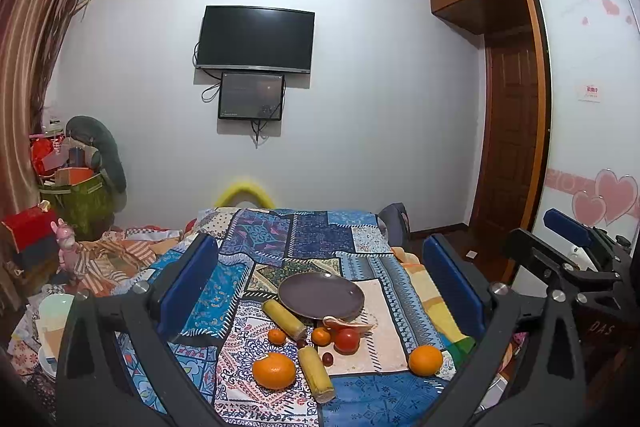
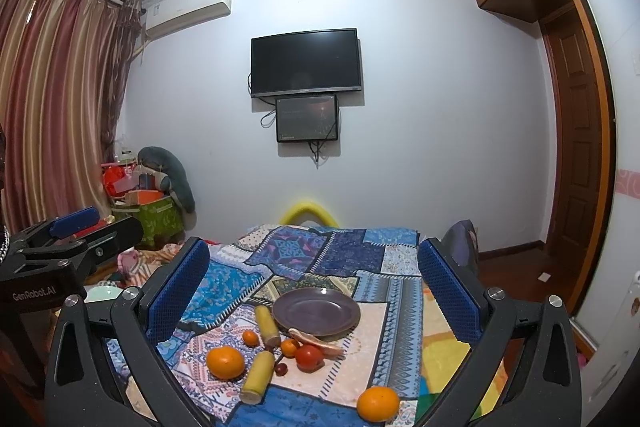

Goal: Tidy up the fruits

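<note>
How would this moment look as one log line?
left gripper open, empty | right gripper open, empty | plate empty | fruits on bedspread

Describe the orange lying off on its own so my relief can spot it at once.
Start at the purple plate on the patchwork bedspread. The fruit clusters just in front of it. The lone orange lies nearest the camera and furthest right, on the blue patch, touching nothing, unlike the other big orange beside the corn.

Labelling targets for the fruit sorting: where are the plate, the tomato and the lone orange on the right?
plate [image 2: 316, 309], right wrist view, bare middle.
tomato [image 2: 309, 356], right wrist view, its front.
lone orange [image 2: 377, 403], right wrist view, its middle.
</note>
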The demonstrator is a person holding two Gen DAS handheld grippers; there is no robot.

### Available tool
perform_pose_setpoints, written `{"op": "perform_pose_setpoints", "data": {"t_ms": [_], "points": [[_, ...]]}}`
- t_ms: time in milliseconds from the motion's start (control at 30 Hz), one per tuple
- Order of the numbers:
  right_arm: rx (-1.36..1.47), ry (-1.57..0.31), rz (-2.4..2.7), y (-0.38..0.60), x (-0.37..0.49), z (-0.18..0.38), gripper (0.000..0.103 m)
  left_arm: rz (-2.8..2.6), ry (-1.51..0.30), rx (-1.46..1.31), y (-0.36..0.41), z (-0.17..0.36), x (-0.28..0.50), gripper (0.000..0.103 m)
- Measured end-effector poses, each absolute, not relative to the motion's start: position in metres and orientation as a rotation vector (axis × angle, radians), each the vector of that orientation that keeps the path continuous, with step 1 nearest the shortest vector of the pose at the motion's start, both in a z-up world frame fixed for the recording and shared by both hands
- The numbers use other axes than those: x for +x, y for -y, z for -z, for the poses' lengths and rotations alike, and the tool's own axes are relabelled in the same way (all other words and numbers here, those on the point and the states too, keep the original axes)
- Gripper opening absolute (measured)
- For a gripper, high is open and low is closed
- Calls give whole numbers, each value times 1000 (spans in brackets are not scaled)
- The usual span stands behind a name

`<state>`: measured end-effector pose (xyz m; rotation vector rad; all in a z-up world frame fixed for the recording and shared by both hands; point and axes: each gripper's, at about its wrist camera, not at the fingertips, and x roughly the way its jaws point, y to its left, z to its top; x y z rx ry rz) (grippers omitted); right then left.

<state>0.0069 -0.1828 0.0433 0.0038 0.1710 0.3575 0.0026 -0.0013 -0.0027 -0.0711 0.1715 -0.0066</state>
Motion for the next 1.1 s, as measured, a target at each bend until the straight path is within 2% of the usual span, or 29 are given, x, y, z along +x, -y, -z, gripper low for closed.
{"op": "perform_pose_setpoints", "data": {"t_ms": [1100], "points": [[19,-171,-359,187,6,-45,103,28,-161,-54,7,3,0,103]]}}
